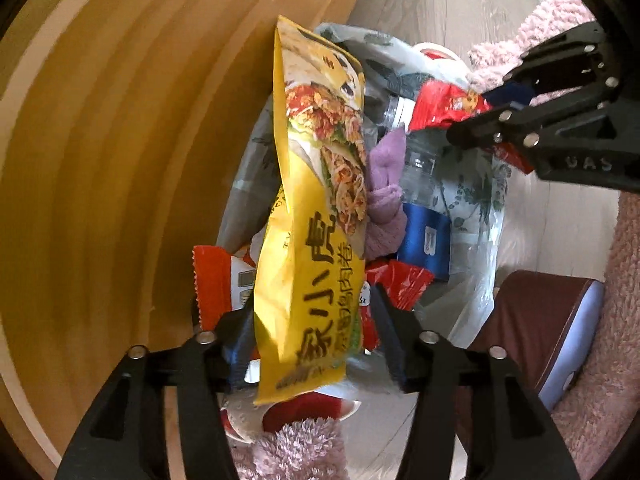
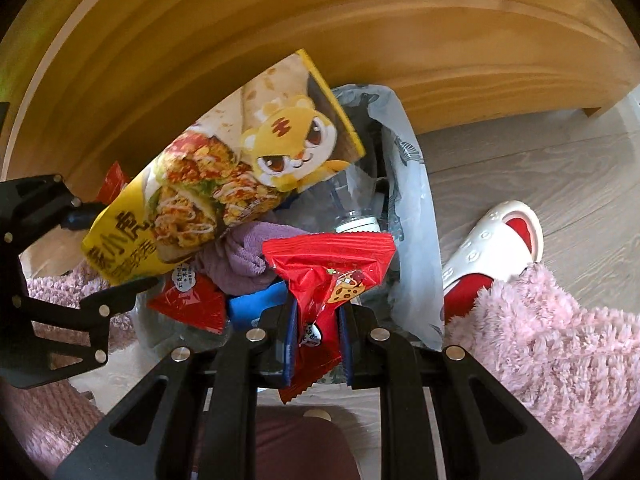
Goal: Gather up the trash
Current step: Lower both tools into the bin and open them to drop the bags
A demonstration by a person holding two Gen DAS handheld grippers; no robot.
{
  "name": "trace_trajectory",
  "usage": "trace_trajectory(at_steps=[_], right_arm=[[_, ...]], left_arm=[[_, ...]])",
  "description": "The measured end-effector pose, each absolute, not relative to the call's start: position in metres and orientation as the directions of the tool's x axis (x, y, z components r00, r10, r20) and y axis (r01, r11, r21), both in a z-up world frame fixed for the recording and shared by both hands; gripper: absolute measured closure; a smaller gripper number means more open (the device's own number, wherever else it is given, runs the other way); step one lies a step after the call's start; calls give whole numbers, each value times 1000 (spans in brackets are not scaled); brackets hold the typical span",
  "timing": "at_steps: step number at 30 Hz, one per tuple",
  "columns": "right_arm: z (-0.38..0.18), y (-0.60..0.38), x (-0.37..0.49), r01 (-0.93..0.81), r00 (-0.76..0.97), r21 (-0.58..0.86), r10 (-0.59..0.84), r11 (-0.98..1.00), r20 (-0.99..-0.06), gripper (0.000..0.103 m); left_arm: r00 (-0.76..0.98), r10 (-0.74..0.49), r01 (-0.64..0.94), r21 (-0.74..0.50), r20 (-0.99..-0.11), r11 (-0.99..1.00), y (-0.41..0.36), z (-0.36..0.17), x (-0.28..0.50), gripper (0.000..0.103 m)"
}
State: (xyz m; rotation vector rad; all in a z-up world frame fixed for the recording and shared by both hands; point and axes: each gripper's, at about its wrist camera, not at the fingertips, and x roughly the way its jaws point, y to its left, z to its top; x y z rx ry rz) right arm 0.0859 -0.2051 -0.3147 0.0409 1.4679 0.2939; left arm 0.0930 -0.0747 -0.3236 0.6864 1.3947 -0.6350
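Observation:
A yellow snack bag (image 1: 308, 216) printed with a wrap and a cartoon tiger hangs upright between the fingers of my left gripper (image 1: 314, 340). The jaws stand open, and a gap shows beside the bag. Under it gapes a white trash bag (image 1: 480, 184) with grey leaf prints, holding a clear bottle (image 1: 420, 168), a purple cloth (image 1: 384, 196) and red wrappers. My right gripper (image 2: 318, 340) is shut on a red snack packet (image 2: 328, 268) above the trash bag (image 2: 404, 184). The right wrist view shows the left gripper (image 2: 104, 250) around the foot of the yellow bag (image 2: 224, 176).
A curved wooden furniture panel (image 2: 360, 40) stands close behind the trash bag. A white and red slipper (image 2: 500, 232) and a pink fluffy trouser leg (image 2: 540, 340) are to the right on the grey wood floor (image 2: 520, 152). A dark brown cushion (image 1: 540, 320) lies nearby.

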Motion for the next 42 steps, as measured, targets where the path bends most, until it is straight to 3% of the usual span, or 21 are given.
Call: trace_trajectory(at_steps=[3,14,15,16,18,23,34,42], right_arm=[[-317,-207,89,-170,73,207,222,963,-972,85],[-324,-205,90,-162,56,212,224,964,-973,85],[-325,-205,90,-163,54,213,224,964,-973,85],[-326,-204,90,-165,52,213,224,963,-973,85],[-329,-202,90,-167,50,214,225,963,-973,85],[-332,-201,91,-162,46,221,231,962,-972,85],[-347,-193,93,-168,22,209,216,963,-976,85],[-352,-192,92,-158,-5,200,201,967,-980,85]], left_arm=[[103,-7,748,73,-995,659,-75,-320,93,40],[293,-112,643,109,-950,758,-76,-286,98,39],[303,-114,633,111,-946,766,-77,-288,99,48],[296,-113,625,103,-949,774,-79,-294,101,70],[274,-107,610,86,-956,788,-80,-304,104,88],[305,-102,614,114,-947,781,-93,-319,108,94],[246,-56,628,115,-968,770,-107,-365,117,94],[221,-62,612,89,-973,786,-105,-369,123,94]])
